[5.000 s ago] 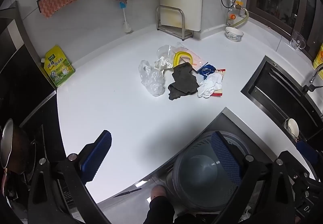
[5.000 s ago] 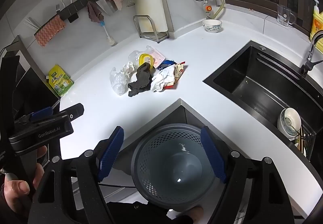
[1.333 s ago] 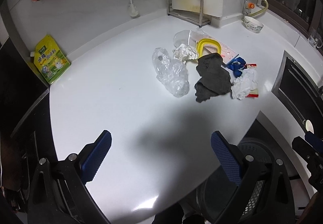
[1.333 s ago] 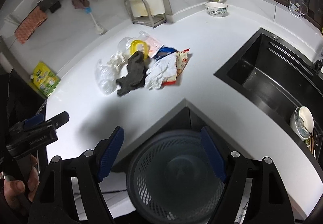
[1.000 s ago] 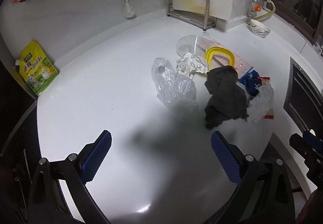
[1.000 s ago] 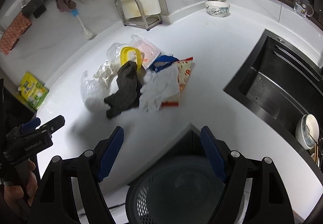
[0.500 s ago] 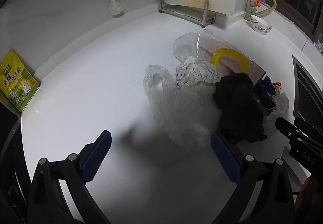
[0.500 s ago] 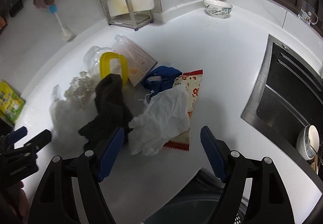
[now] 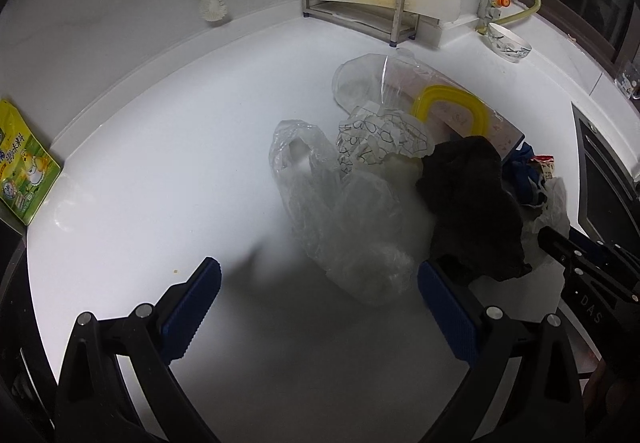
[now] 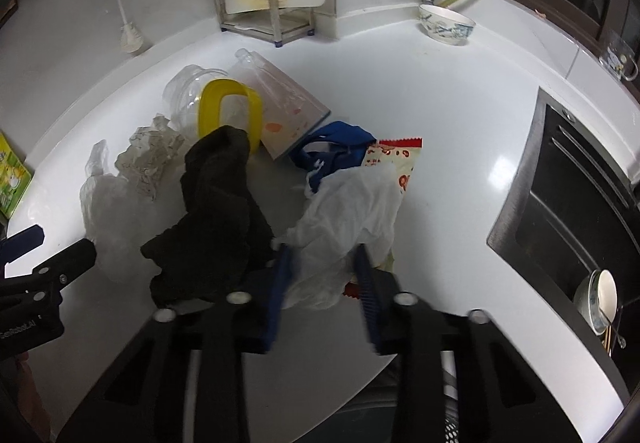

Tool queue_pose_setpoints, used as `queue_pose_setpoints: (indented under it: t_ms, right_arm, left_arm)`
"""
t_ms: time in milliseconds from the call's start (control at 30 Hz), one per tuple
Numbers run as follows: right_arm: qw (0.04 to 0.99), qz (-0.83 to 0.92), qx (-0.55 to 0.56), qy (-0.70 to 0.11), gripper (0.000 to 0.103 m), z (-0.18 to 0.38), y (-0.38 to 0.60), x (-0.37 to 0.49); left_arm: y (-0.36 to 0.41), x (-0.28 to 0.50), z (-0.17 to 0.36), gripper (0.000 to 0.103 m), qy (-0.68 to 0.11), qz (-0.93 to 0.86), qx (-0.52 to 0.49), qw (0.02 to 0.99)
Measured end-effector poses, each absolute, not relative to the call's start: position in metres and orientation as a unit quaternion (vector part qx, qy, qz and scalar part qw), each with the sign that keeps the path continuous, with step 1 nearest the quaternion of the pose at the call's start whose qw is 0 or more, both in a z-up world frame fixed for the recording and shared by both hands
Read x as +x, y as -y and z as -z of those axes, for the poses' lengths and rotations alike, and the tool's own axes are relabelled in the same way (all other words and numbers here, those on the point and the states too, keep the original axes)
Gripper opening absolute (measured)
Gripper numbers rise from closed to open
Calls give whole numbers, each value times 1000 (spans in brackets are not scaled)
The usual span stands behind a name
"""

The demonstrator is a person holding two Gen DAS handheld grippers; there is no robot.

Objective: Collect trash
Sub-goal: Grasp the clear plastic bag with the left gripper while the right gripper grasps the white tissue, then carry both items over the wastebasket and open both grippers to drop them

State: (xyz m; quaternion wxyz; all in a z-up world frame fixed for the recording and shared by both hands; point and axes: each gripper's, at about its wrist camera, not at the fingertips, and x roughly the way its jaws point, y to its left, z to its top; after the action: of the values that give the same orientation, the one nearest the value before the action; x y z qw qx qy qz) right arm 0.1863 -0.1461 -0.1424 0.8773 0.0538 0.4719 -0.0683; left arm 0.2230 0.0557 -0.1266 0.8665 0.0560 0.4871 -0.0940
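Observation:
A heap of trash lies on the white counter [image 9: 160,147]. My left gripper [image 9: 320,303] is open, with a clear plastic bag [image 9: 344,227] just ahead of its pads and touching neither. A black cloth [image 10: 216,211] lies beside it, and a yellow-rimmed clear container [image 10: 228,103] behind. My right gripper [image 10: 322,275] has its jaws closing on a white crumpled wad [image 10: 352,211], with both blue pads against the wad's near end. A blue wrapper [image 10: 336,147] and a red-and-white snack packet [image 10: 400,159] lie under and behind the wad.
A black sink [image 10: 580,203] is set in the counter at the right. A patterned bowl [image 10: 446,27] and a steel rack [image 10: 248,7] stand by the back wall. A green pouch [image 9: 20,171] leans at the left. The bin's mesh rim [image 10: 452,427] shows below the counter edge.
Both grippers moved forward and down toward the heap, away from the bin. The right gripper's jaws went from wide open to closed around the white wad.

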Motion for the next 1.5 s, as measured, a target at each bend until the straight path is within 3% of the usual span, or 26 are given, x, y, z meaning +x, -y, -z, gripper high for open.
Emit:
queue_pose_setpoints:
  t_ms: [133,667,700,833,933,1033,1500]
  right_arm:
    - [886,54,69,-455,18,131,146,181]
    - [898,41,110,-423,18,103,156,155]
    - [898,41,112,-424,18,103,156,153]
    - [896,41,116,-427,18,104,155,146]
    - [895,39,116,-429,18,104,154,141]
    - [895,36,117,-429,18,102,153,135]
    - [902,25,124,-413,18,82,151,103]
  left_arm:
    - [-55,222,128,97,-488,97,53,866]
    - [-43,250,147,96,-490,73,45,867]
    - [-43,250,147,93,-485,75,47,870]
    - [-43,251,148,61,-483,89,53,870]
    - [-46,251,147,44,-485,99,44,868]
    - [-50,249,144,36,-482,101,42,870]
    - [-81,217,99,35,-448,80,53,889]
